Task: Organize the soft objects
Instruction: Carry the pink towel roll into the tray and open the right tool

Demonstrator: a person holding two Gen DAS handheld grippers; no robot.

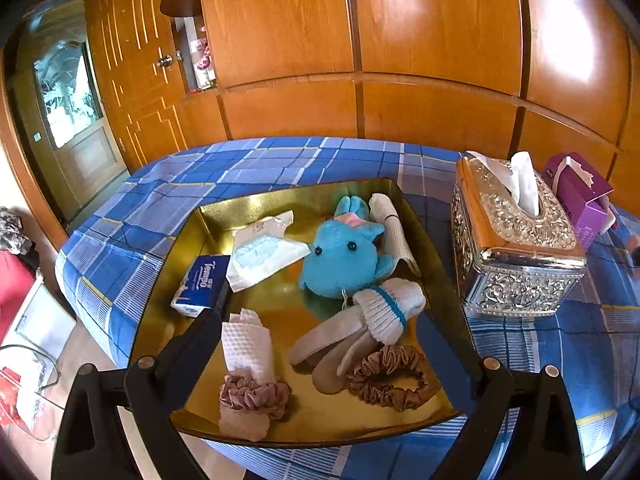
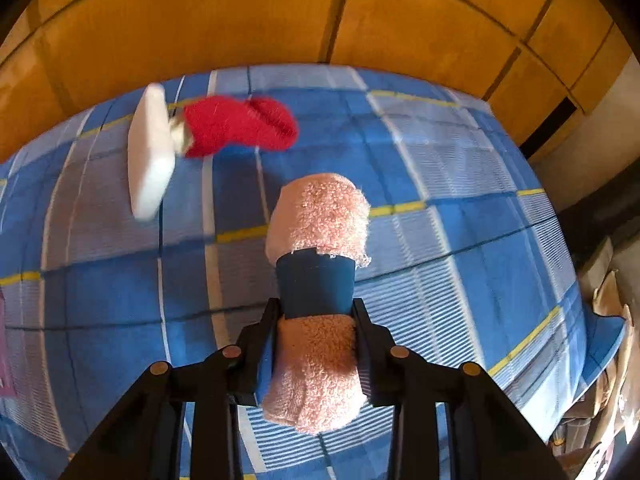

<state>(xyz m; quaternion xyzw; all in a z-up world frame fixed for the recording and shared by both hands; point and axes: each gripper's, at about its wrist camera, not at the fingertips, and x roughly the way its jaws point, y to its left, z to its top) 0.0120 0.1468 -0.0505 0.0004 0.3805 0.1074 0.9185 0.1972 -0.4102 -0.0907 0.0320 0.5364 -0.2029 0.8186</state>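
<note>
A gold tray (image 1: 436, 240) on the blue checked cloth holds a blue plush toy (image 1: 340, 260), white socks (image 1: 384, 308), a brown scrunchie (image 1: 384, 380), a pink scrunchie (image 1: 256, 394) around a white cloth, a mask packet (image 1: 264, 252) and a Tempo tissue pack (image 1: 202, 284). My left gripper (image 1: 324, 308) hangs open above the tray, its fingers spread on either side of the socks and holding nothing. My right gripper (image 2: 316, 308) is shut on a rolled pink towel (image 2: 320, 212) with a blue band, held just over the cloth. Beyond it lie a red fuzzy sock (image 2: 240, 124) and a white pad (image 2: 150, 152).
An ornate silver tissue box (image 1: 516, 248) stands right of the tray, with a purple box (image 1: 580, 196) behind it. Wooden panelling runs along the back. The table's edges drop off at the left and front in the left wrist view, and at the right in the right wrist view.
</note>
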